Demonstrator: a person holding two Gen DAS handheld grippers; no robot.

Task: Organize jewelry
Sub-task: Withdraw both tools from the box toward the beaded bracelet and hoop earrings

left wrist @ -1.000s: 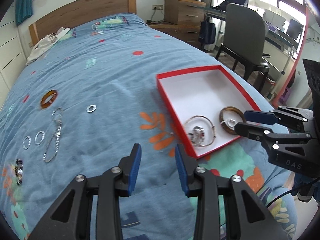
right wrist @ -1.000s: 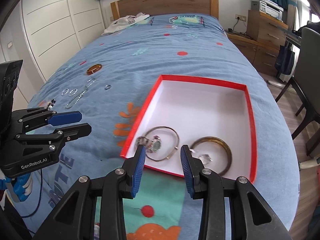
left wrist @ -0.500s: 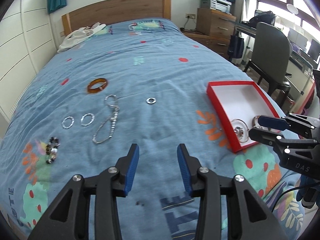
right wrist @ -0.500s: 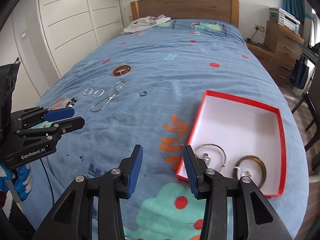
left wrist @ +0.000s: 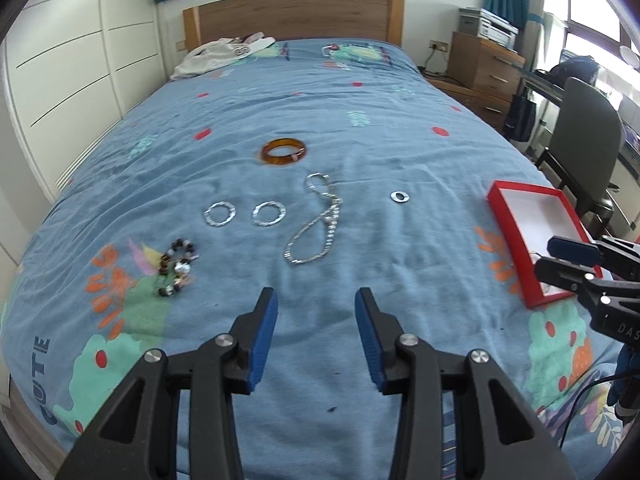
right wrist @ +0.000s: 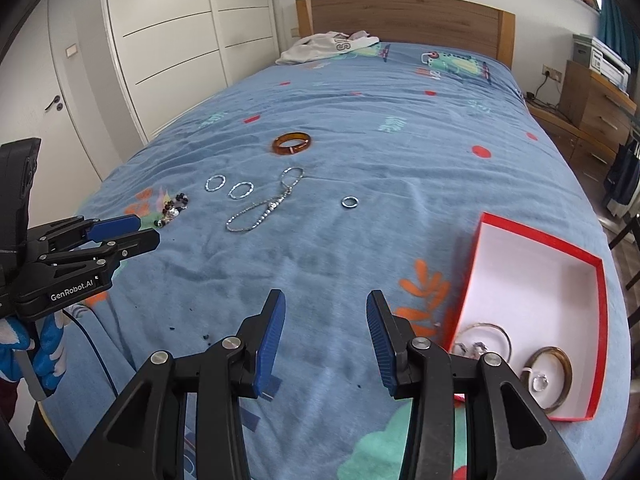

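Jewelry lies on the blue bedspread: an amber bangle (left wrist: 283,152) (right wrist: 291,143), a silver chain (left wrist: 316,222) (right wrist: 264,208), two silver hoops (left wrist: 220,215) (left wrist: 268,213), a small silver ring (left wrist: 400,197) (right wrist: 350,201) and a beaded bracelet (left wrist: 176,266) (right wrist: 172,209). A red box (right wrist: 598,320) (left wrist: 506,220) with a white inside holds a thin bangle (right wrist: 486,340), a brown bangle (right wrist: 550,372) and small pieces. My left gripper (left wrist: 316,334) is open and empty, short of the chain. My right gripper (right wrist: 326,338) is open and empty, left of the box.
A white garment (right wrist: 328,46) lies by the wooden headboard (left wrist: 292,16). Wardrobe doors (right wrist: 160,48) stand left of the bed. A wooden dresser (left wrist: 484,64) and a grey chair (left wrist: 584,148) stand on the right.
Both grippers have swung left, away from the red box, and now face the loose jewelry. Both stay open and empty.
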